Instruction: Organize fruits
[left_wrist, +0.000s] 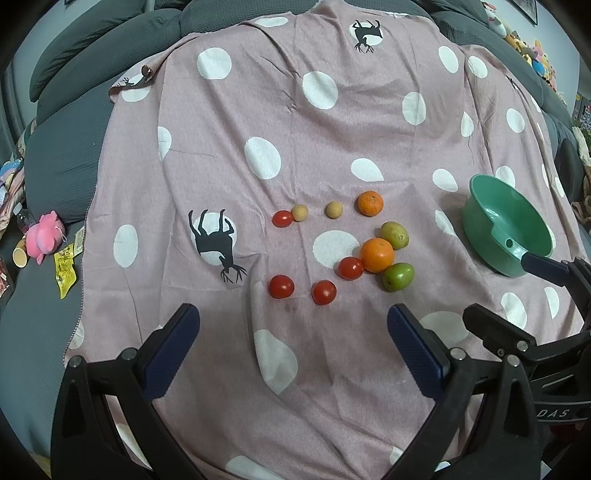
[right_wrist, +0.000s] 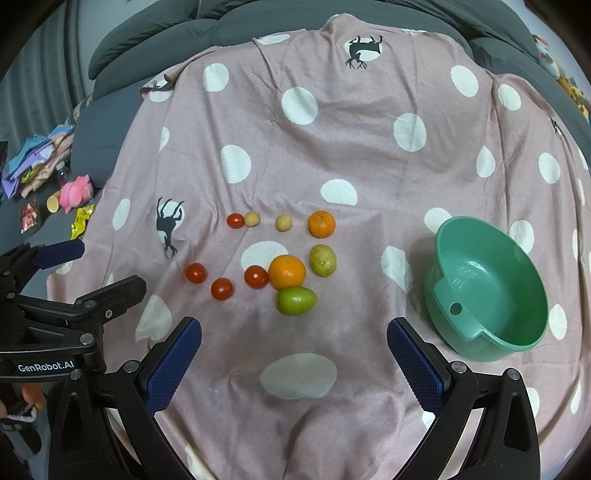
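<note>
Fruits lie on a pink polka-dot cloth (left_wrist: 314, 140): two oranges (left_wrist: 377, 254) (left_wrist: 369, 203), several red tomatoes (left_wrist: 281, 286), two small tan fruits (left_wrist: 333, 209), a yellow-green fruit (left_wrist: 395, 235) and a green fruit (left_wrist: 398, 277). An empty green bowl (left_wrist: 509, 218) (right_wrist: 487, 284) sits to their right. My left gripper (left_wrist: 293, 321) is open and empty, near of the tomatoes. My right gripper (right_wrist: 293, 334) is open and empty, just near of the green fruit (right_wrist: 296, 300), with the large orange (right_wrist: 287, 271) beyond.
The cloth covers a grey sofa (left_wrist: 66, 122). A pink plush toy (left_wrist: 44, 236), a paper cup (left_wrist: 19, 257) and yellow packets (left_wrist: 65, 269) lie at the left. Plush toys (left_wrist: 535, 55) sit at the far right.
</note>
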